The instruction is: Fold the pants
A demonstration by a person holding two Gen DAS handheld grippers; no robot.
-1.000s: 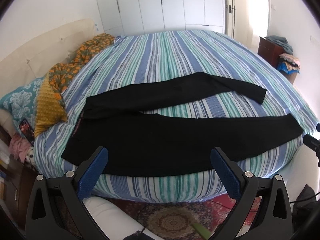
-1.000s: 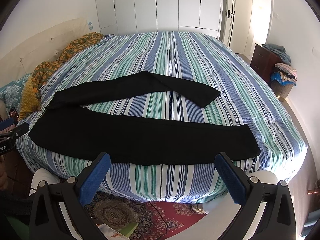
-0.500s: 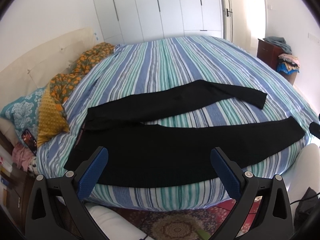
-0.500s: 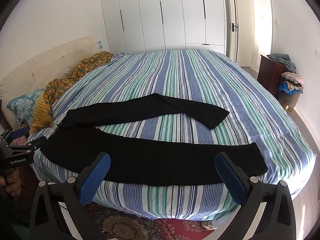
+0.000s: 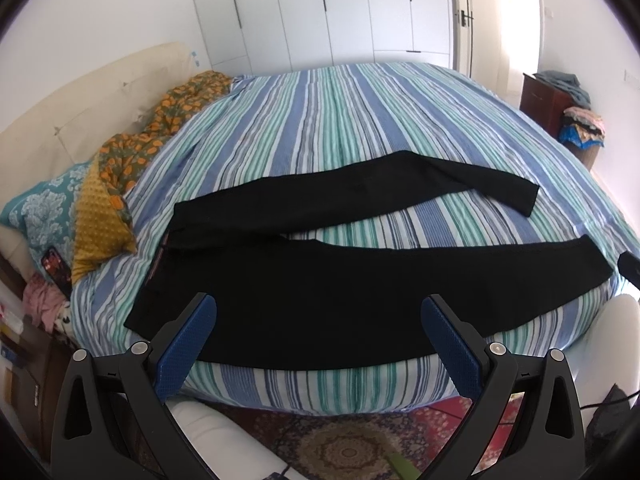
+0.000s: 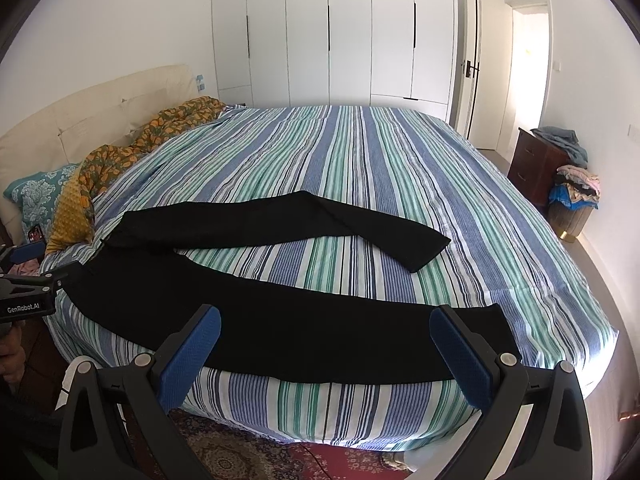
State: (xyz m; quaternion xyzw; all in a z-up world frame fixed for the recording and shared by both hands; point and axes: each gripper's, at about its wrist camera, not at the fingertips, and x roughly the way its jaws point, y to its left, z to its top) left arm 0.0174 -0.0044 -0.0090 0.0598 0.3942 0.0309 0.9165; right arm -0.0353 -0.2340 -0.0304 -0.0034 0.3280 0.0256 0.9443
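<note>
black pants (image 5: 320, 300) lie spread flat on a striped bed (image 5: 360, 120), filling the middle of the frame in both wrist views. the waistband sits at the left of the frame, near a yellow pillow (image 5: 98, 220) and an orange-patterned blanket (image 5: 160, 120), and the two legs run off to the right, so the long axis crosses the frame from left to right. the nearer leg follows the bed's front edge; the farther one angles away above it, with a wedge of striped cover showing between them, and its cuff reaches the right of centre.

the left claw (image 5: 318, 328) hangs wide apart and empty in the lower part of its frame, short of the cloth. the right claw (image 6: 325, 340) is likewise spread wide and holds nothing, poised at the lower edge over the near leg's cuff end.

the fabric looks thin, soft and light, likely to drape and sag when lifted, not slippery or fragile. a sensible hold would be the far leg's cuff with one claw and the waistband or crotch with the other, laying leg over leg before halving the length.
</note>
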